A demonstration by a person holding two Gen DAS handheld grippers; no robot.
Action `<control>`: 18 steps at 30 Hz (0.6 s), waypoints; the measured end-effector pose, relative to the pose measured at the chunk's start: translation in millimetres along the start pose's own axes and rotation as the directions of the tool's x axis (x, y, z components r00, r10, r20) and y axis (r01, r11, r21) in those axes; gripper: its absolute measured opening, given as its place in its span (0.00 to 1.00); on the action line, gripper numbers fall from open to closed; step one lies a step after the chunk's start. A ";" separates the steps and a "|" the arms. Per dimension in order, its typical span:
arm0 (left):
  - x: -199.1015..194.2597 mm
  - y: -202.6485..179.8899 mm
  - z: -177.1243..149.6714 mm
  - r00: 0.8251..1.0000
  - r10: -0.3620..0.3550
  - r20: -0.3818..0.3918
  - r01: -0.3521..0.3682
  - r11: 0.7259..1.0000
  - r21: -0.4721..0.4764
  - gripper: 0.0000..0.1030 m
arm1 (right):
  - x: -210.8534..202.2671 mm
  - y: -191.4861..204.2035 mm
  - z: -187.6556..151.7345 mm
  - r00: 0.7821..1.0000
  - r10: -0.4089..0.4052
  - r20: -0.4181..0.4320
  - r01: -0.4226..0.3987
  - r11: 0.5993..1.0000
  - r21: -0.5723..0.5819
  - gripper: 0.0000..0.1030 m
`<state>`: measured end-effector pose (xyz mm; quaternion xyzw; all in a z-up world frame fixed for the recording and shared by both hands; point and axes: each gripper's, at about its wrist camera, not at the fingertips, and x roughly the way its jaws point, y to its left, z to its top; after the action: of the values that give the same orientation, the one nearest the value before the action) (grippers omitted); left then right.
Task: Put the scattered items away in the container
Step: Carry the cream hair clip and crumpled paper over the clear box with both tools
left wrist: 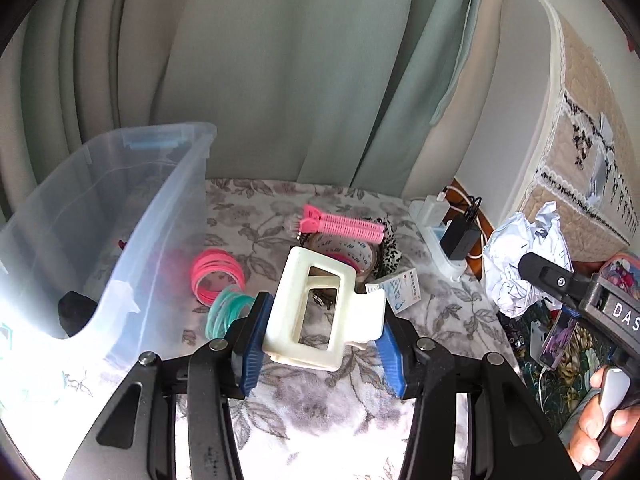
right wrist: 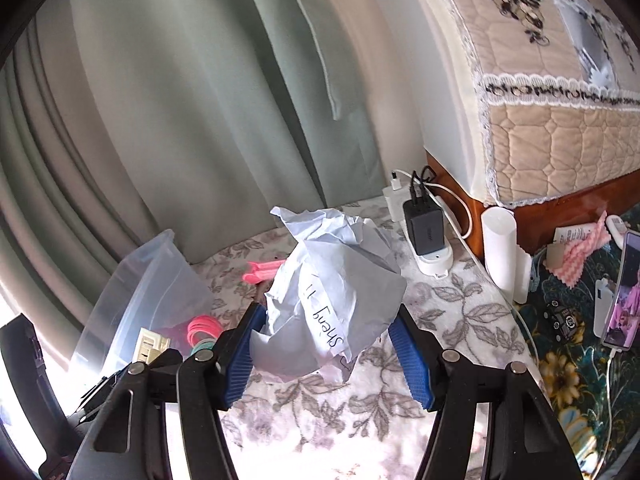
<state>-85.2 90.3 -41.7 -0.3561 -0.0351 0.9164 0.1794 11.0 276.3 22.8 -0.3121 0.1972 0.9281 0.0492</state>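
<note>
We are mid-carry: our left gripper (left wrist: 320, 334) jaws clamp the cream plastic claw hair clip (left wrist: 316, 308), our right gripper (right wrist: 326, 354) jaws clamp the crumpled white paper ball (right wrist: 332, 296) (both above the floral surface (left wrist: 320, 412)), next swinging leftward over the clear plastic storage bin (left wrist: 96, 240).

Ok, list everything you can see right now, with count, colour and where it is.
container: 1, clear, left on the floral cloth
claw clip: 1, cream, between left gripper's pads
crumpled paper: 1, white, between right gripper's pads
hair bands: 2 stacks, pink and teal, beside the container
hair roller clip: 1, pink, mid cloth
tape roll: 1, clear, behind the clip
charger: 1, black, on white power strip
phone: 1, far right
left gripper: blue pads
right gripper: blue pads
</note>
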 end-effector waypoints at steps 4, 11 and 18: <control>-25.3 10.7 6.2 0.998 -0.003 0.056 0.004 1.000 -0.028 0.49 | -13.1 25.3 -0.5 0.999 0.025 0.022 -0.024 0.998 -0.050 0.65; -62.2 33.8 13.6 0.990 0.004 0.139 0.007 0.997 -0.079 0.49 | -34.9 68.9 -1.8 0.996 0.070 0.055 -0.062 0.989 -0.136 0.65; -88.6 58.5 16.9 0.979 0.031 0.204 -0.004 0.992 -0.130 0.49 | -45.1 108.1 -6.6 0.991 0.114 0.065 -0.098 0.972 -0.214 0.65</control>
<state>-53.8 5.4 16.3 -0.2707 -0.1092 0.9456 0.1434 27.6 175.9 81.3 -0.2685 0.1120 0.9564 -0.0260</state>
